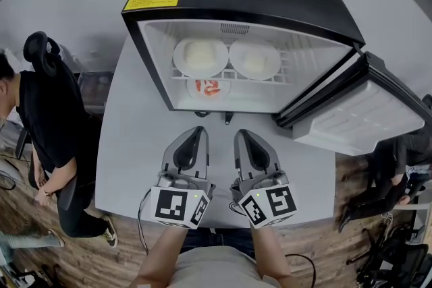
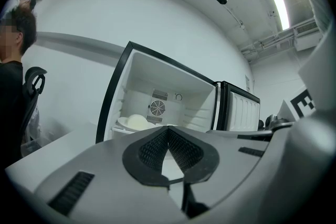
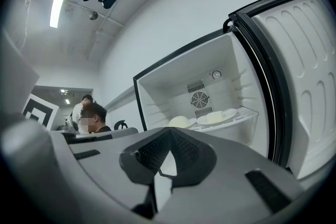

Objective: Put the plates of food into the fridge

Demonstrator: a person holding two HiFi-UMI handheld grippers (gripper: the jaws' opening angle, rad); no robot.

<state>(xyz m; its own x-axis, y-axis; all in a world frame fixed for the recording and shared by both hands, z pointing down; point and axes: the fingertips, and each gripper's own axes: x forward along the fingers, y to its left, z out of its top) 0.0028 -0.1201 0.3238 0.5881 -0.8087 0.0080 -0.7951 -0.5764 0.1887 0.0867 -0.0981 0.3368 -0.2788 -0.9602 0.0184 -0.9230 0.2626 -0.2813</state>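
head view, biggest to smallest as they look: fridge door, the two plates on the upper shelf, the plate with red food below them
1. fridge door
2. left plate and right plate: look about alike, so tied
3. plate with red food: smallest as seen, but only partly in view

The left hand-held gripper (image 1: 197, 134) and the right hand-held gripper (image 1: 241, 135) sit side by side, just apart, both pointing level and forward. The left's jaws meet at the tips with nothing between them. The right's appear shut and empty too, though its view is dim. The forearms (image 1: 160, 258) extend behind them.
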